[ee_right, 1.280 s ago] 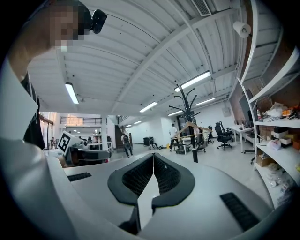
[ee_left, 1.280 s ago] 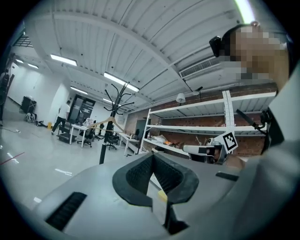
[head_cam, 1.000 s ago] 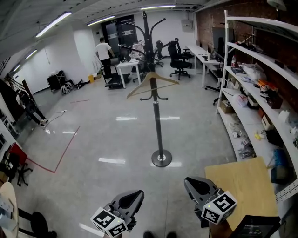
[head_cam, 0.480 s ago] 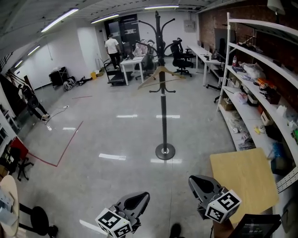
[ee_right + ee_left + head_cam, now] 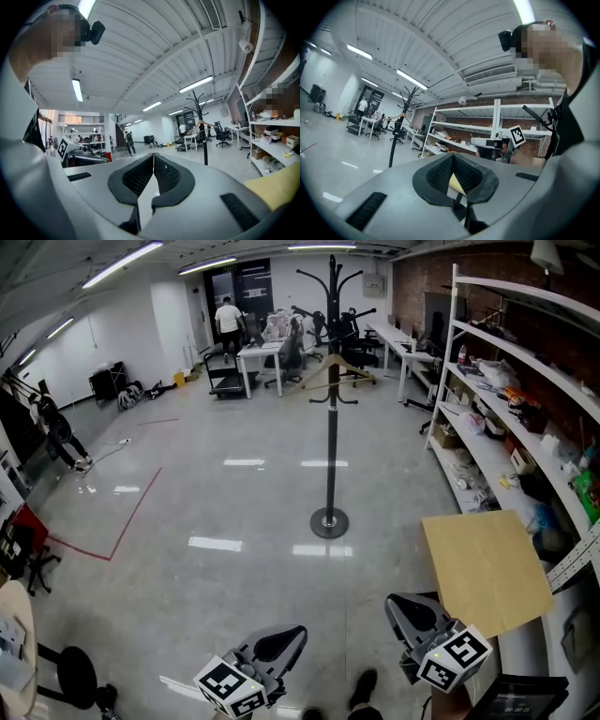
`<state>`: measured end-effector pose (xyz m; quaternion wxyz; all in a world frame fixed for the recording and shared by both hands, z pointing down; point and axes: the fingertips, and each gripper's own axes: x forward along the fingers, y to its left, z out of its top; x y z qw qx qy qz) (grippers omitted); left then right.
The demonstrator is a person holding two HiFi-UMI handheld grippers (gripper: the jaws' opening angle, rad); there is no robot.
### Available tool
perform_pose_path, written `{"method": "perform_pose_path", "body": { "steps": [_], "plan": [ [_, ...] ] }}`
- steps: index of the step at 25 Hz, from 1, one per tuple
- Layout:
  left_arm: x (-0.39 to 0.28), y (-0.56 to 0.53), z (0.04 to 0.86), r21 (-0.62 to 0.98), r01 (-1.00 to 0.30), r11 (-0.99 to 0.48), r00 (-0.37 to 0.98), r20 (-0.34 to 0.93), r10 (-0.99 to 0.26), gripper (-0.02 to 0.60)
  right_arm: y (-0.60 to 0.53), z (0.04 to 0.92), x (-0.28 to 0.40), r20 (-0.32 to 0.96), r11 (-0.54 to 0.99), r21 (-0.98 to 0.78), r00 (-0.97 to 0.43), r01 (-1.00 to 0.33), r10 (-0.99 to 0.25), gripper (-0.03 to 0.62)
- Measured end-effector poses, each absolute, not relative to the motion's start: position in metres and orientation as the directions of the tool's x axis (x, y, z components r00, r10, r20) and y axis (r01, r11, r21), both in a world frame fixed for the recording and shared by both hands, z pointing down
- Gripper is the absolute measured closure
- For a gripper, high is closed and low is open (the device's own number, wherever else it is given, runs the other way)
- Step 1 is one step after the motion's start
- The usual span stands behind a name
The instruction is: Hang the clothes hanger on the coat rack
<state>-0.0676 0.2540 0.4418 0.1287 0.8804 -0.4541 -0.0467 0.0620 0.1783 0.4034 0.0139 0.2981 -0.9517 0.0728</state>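
Left gripper (image 5: 453, 157): ribbed black pads (image 5: 438, 173) together.

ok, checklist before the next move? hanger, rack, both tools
1. Hanger on the coat rack: ok, it hangs off the pole near the top.
2. Rack upright: ok, the pole is vertical and the base sits flat on the floor.
3. Hanger hook fully seated on a peg: cannot tell, too small in every view.
4. Left tool empty: ok, jaws together at the tips with nothing between them.
5. Right tool empty: ok, jaws together with nothing between them.
6. Tools away from the rack: ok, both are held low, well short of it.
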Motion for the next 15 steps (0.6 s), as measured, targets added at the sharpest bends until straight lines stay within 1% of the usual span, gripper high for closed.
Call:
{"method": "perform_pose_path", "body": {
  "steps": [8,15],
  "plan": [
    [-0.062,0.292,0.435,0.275,-0.806,-0.525,0.55,0.019,-0.835,0.582,0.23,0.386,0.091,0.057,0.802,-0.109,-0.809,-0.588,-0.585,0.586],
    [-0.017,0.32,0.419,0.257,-0.828,-0.499,0.52,0.016,-0.854,0.582,0.263,0.379,0.14,0.037,0.811,-0.128,-0.82,-0.571,-0.572,0.586]
  ]
}}
